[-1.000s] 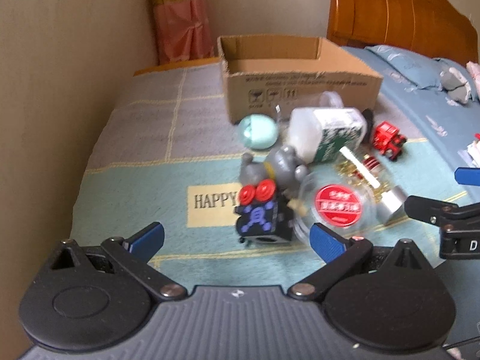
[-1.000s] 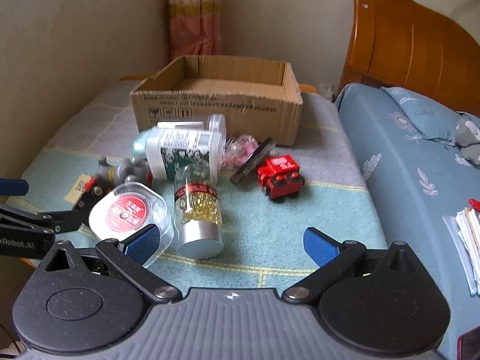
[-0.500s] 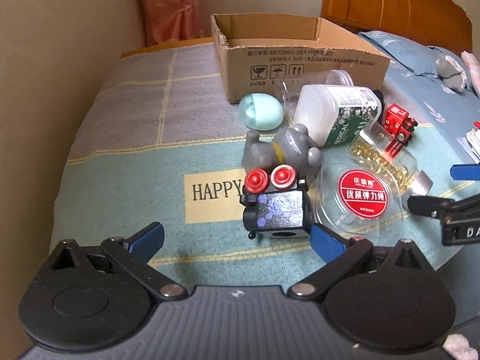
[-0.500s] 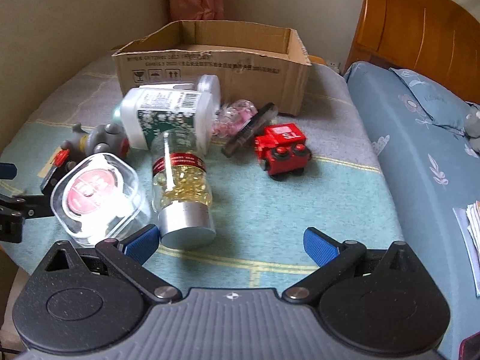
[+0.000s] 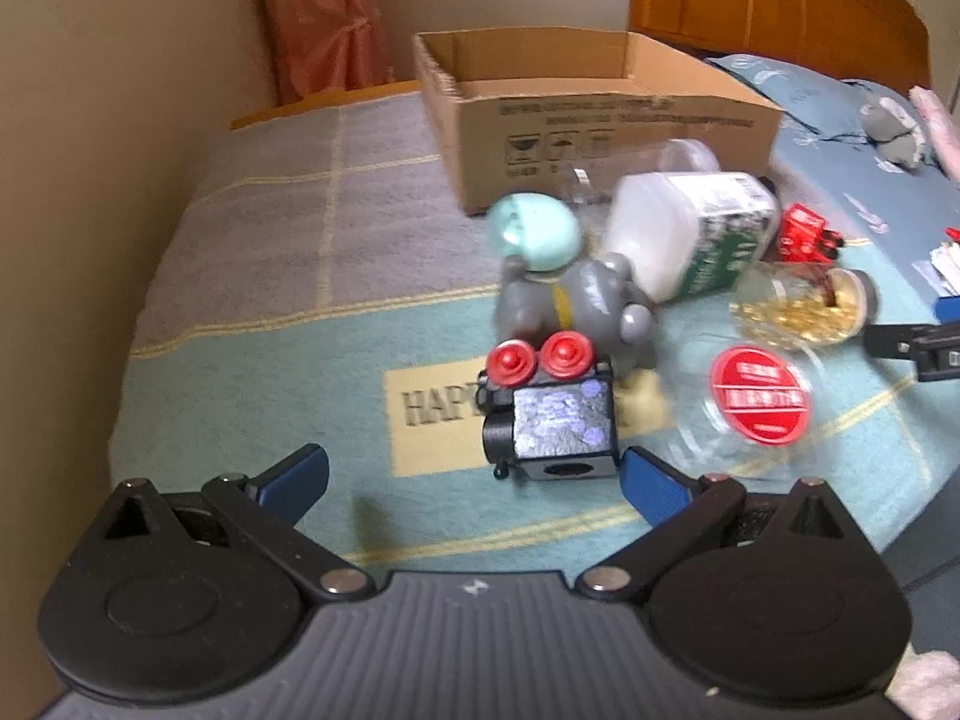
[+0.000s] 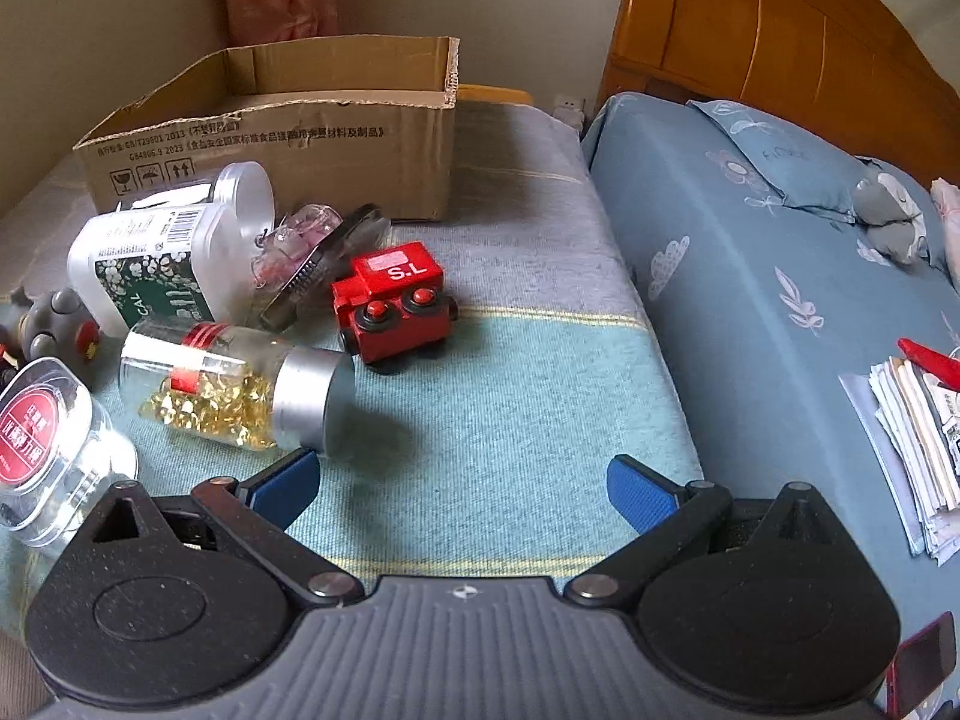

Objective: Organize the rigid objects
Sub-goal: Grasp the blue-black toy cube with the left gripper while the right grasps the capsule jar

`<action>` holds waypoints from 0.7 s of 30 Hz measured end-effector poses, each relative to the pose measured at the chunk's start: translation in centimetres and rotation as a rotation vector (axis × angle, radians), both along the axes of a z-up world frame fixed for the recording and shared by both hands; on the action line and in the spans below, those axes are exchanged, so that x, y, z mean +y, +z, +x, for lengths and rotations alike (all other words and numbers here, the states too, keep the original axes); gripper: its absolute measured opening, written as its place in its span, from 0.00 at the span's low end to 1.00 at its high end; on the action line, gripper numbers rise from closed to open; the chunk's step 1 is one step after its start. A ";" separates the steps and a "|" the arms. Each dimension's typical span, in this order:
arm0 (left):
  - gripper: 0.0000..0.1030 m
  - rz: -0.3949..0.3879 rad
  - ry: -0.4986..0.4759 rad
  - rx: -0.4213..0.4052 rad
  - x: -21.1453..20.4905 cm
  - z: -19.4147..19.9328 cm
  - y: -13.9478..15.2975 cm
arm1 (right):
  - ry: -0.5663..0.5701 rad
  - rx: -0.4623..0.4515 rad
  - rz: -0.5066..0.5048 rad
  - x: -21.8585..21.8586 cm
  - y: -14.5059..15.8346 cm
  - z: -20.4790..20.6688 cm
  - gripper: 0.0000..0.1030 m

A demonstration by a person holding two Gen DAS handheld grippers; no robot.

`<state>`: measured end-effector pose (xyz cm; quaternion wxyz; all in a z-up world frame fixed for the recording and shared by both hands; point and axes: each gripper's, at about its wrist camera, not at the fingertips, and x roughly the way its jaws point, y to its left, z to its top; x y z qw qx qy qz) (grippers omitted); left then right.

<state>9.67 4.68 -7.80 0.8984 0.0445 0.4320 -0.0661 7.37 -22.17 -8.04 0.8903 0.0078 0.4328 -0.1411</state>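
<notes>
- Left gripper (image 5: 474, 477): jaws wide apart, empty; black toy (image 5: 549, 420) sits just ahead, nearer its right finger.
- Right gripper (image 6: 462, 483): spread wide, empty; capsule bottle (image 6: 234, 396) just beyond its left finger.
- Toy looks light, stiff, boxy: pinch its flat sides.
- Box (image 5: 588, 114) lies well beyond.

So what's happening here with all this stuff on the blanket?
A person holds two hand grippers over a pile of small items to sort, likely into the empty cardboard box. Both are open and hold nothing. The left gripper is at a black toy train; the right gripper hovers near a capsule bottle lying on its side and a red toy train.
</notes>
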 end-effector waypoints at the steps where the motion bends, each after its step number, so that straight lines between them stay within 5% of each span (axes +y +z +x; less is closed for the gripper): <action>1: 0.99 0.010 0.013 0.000 0.3 0.2 -0.2 | 0.003 0.000 -0.001 0.1 0.0 0.0 1.00; 13: 1.00 -0.035 0.031 0.023 2.1 1.0 -1.7 | 0.095 -0.052 0.103 2.7 2.2 0.3 1.00; 21: 1.00 -0.037 0.007 -0.001 2.2 0.7 -1.8 | 0.159 -0.087 0.044 7.0 3.3 3.8 1.00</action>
